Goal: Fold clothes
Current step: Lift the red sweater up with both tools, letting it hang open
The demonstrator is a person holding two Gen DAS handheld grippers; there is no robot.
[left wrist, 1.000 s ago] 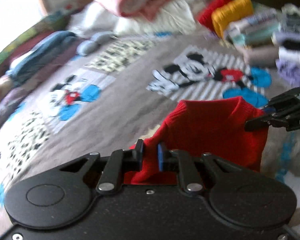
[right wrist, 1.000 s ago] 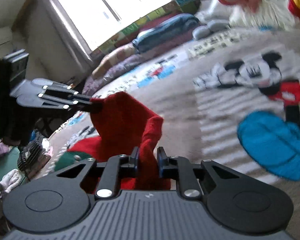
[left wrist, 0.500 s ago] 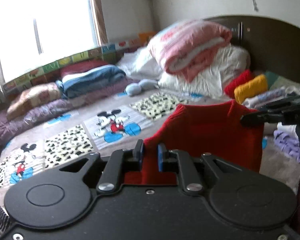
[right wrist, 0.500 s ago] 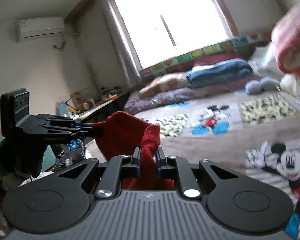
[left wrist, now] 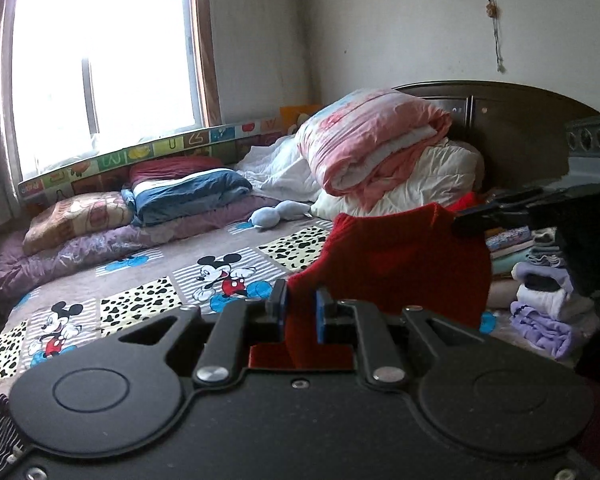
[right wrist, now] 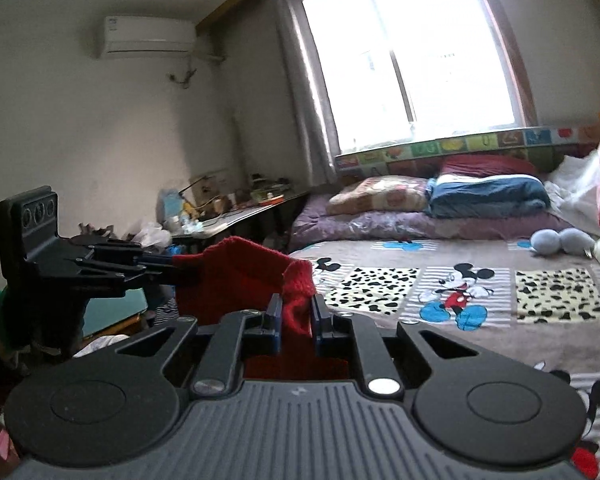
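A red knit garment (left wrist: 400, 264) hangs stretched between my two grippers above the bed. In the left wrist view my left gripper (left wrist: 300, 312) is shut on one top corner, with red cloth pinched between its blue pads. The right gripper (left wrist: 462, 225) comes in from the right and clamps the other corner. Seen from the right wrist, my right gripper (right wrist: 296, 316) is shut on a bunched fold of the red garment (right wrist: 240, 272). The left gripper (right wrist: 176, 266) reaches in from the left and holds the cloth's far edge. The garment's lower part is hidden behind the gripper bodies.
Below lies the bed with a Mickey Mouse cover (left wrist: 148, 272). Folded clothes (left wrist: 540, 280) are stacked at the right by the headboard (left wrist: 520, 120). A pink quilt pile (left wrist: 380, 144) and folded blankets (left wrist: 188, 196) line the far side under the window. A cluttered desk (right wrist: 228, 212) stands beyond the bed's foot.
Both grippers have risen with the red garment, which has lifted clear of the cover. The views have tilted up from the bedspread to the window and walls. Both grips are unchanged.
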